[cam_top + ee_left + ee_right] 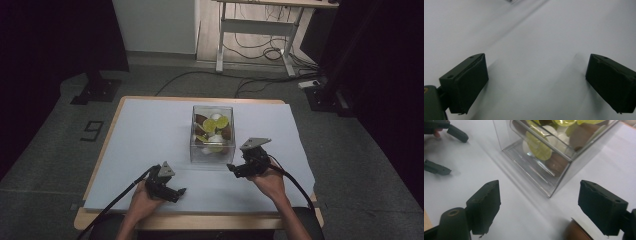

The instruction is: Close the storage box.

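A clear plastic box [193,146] stands in the middle of the white sheet [150,135], holding yellow, white and brown round pieces [214,131]. My right gripper [232,171] hovers just in front of the box's near right corner. In the right gripper view its jaws [539,183] stand open and face the box [534,170] with nothing between them. A brown disc [575,231] lies on the sheet by the right jaw. My left gripper [179,194] rests near the front edge, and its jaws [536,57] are open over the bare sheet.
The sheet covers a wooden table [107,150]. The left gripper's two jaws [457,133] also appear at the top left of the right gripper view. Cables [250,82] and desk legs [220,45] lie on the floor beyond the table.
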### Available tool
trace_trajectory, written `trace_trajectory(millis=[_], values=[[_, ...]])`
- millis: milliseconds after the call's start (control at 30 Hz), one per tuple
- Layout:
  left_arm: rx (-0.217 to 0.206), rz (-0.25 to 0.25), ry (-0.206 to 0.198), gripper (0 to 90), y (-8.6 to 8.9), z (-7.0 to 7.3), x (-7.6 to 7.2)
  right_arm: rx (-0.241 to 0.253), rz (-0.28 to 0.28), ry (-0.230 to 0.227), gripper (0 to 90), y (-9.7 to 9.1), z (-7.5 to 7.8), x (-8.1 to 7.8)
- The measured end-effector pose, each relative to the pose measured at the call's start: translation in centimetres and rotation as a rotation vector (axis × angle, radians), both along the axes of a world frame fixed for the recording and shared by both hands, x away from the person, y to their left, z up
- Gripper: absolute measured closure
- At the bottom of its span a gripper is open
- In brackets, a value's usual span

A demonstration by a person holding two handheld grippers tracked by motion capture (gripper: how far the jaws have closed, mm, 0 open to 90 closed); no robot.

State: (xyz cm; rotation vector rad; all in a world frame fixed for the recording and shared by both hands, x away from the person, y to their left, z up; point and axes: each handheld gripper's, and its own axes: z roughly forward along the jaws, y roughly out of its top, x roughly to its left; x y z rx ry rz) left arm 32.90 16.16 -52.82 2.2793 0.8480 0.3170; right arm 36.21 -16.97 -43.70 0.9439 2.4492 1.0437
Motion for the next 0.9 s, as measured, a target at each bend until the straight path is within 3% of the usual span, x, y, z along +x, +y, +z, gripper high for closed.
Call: trace_trajectory(millis=[367,900], values=[[0.000,0.000,0.000,3.7,0.0,0.0,0.0,-0.016,-0.043,-0.035,13.6,-1.5,0.5,-0.3],[0.001,0.000,0.001,3.7,0.0,0.0,0.0,-0.024,-0.108,-0.030,6.0,-4.0,0.2,-0.8]])
